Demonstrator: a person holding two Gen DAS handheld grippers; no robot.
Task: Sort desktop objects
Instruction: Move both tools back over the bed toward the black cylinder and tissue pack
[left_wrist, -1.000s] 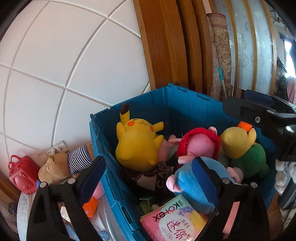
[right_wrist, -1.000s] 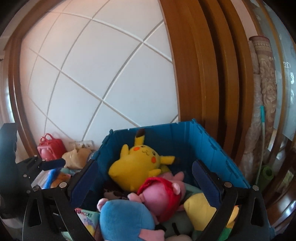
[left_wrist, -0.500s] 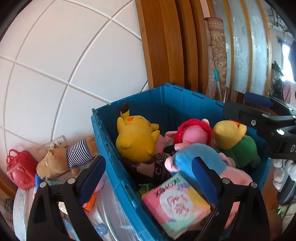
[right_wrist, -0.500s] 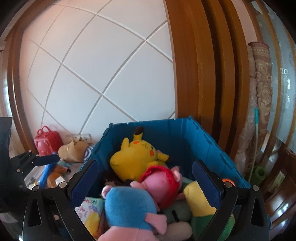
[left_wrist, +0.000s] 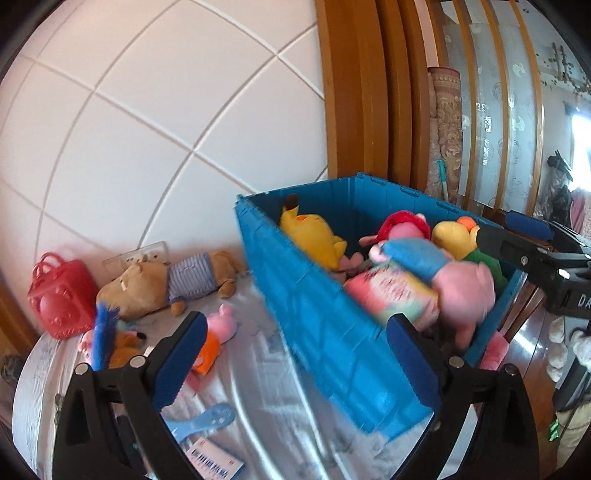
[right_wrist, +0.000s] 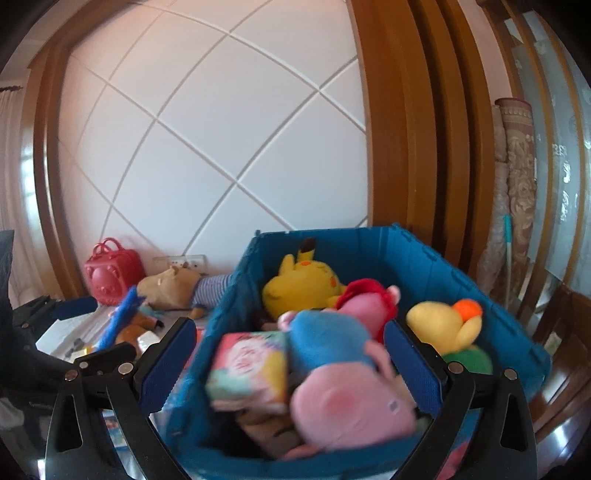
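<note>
Over the last second both views have swung left and back from the blue plastic crate (left_wrist: 325, 332) of plush toys at right of frame, bringing the silvery tabletop (left_wrist: 266, 387) into view; I judge the next pickup is there. The left gripper (left_wrist: 295, 354) and right gripper (right_wrist: 290, 362) both gape wide, holding nothing. At lower left of the left view lie a small pink pig plush in orange (left_wrist: 218, 332), a striped-shirt brown bear plush (left_wrist: 170, 284) and a red toy handbag (left_wrist: 61, 299), with the crate's wall close beside them.

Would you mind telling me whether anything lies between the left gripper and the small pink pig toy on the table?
Nothing visible does: the left gripper is open, and the pig toy lies just beyond its left finger, on the table.
</note>
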